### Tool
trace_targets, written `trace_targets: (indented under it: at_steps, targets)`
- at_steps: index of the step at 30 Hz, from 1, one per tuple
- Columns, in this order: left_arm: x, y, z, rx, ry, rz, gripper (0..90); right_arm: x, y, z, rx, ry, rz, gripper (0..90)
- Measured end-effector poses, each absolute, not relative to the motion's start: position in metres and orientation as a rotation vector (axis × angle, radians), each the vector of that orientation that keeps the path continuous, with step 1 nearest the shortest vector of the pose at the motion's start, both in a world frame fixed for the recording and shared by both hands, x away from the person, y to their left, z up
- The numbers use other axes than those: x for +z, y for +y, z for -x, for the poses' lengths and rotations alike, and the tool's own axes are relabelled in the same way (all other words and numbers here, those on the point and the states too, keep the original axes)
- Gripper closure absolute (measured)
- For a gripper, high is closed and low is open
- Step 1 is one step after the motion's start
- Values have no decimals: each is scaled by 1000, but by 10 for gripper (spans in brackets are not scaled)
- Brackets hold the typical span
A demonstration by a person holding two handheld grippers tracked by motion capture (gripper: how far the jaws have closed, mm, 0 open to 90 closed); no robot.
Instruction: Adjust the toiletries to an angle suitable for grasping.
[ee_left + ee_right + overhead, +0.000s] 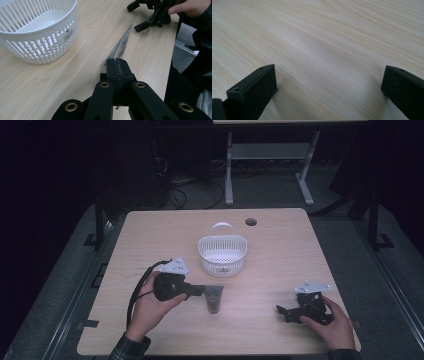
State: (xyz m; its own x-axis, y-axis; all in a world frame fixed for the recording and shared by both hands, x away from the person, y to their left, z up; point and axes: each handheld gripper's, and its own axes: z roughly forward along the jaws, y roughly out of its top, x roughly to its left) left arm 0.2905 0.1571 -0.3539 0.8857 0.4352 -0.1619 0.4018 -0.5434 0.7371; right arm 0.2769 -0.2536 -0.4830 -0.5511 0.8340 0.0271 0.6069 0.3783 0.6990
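A small clear pouch (214, 300) with dark contents lies on the wooden table (280, 255), just in front of the white slotted basket (222, 251). My left gripper (201, 291) is shut on the pouch's near-left edge. In the left gripper view the jaws of my left gripper (117, 61) meet on the pouch (120, 47), seen edge-on and stretching away from them. My right gripper (283, 314) rests at the table's front right, held by a hand, open with nothing between its fingers. In its own view my right gripper (329, 80) has its jaws wide apart over bare wood.
The basket (37, 32) is empty and has a handle loop at its far side. A round cable hole (251, 222) sits near the table's far edge. The other gripper (150, 15) and a hand lie beyond the pouch. A desk frame (270, 155) stands behind the table.
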Motion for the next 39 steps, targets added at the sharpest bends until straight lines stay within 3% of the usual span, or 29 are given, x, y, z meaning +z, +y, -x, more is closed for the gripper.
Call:
trace_targets:
  at_steps: [39]
  targets:
    - [-357,157,-314,108,657,-2205,900,-483,-254,-277,964,2313,-1260,0]
